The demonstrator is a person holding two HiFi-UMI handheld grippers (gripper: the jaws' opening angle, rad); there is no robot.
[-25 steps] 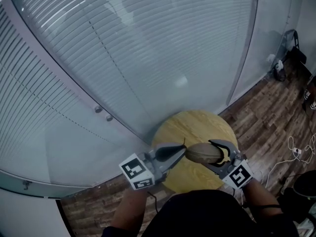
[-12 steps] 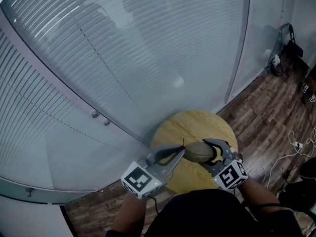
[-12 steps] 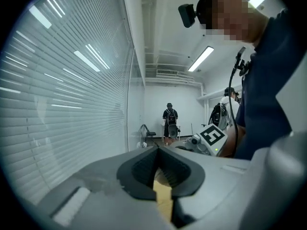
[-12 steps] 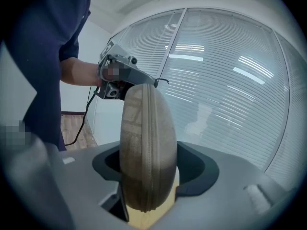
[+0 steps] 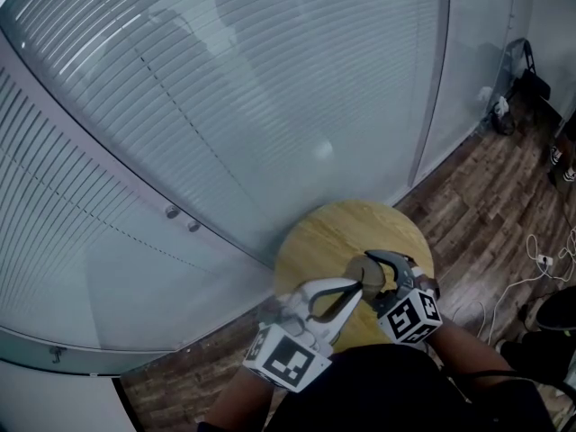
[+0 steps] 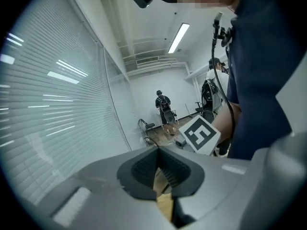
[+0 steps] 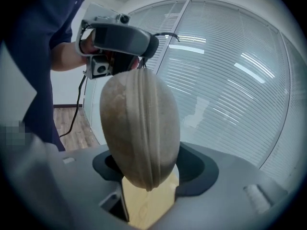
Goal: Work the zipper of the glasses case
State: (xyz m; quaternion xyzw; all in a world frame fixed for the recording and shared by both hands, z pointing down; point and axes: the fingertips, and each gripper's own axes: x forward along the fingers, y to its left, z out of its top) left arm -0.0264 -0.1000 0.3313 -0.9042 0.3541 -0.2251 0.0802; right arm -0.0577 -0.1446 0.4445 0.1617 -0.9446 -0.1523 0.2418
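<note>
The brown oval glasses case (image 7: 139, 128) stands on end between the pads of my right gripper (image 7: 151, 169), which is shut on its lower part. Its zipper seam runs up the middle and looks closed. In the head view the glasses case (image 5: 362, 271) is held by the right gripper (image 5: 373, 275) over the round wooden table (image 5: 342, 228). My left gripper (image 5: 357, 287) is shut, with its tip against the case's near-left end. From the right gripper view, the left gripper (image 7: 120, 37) sits at the case's far end. The left gripper (image 6: 158, 152) shows nothing between its pads; any zipper pull is hidden.
A curved glass wall with blinds (image 5: 225, 106) rises just behind the table. Wooden floor (image 5: 486, 196) with white cables (image 5: 540, 277) lies to the right. A person (image 6: 163, 104) stands far off by some chairs. The right gripper's marker cube (image 6: 199, 134) is close to the left jaws.
The left gripper has swung right onto the case and rolled, its marker cube dropping toward the lower middle. The right gripper and case have shifted slightly left, and the case now looks more end-on.
</note>
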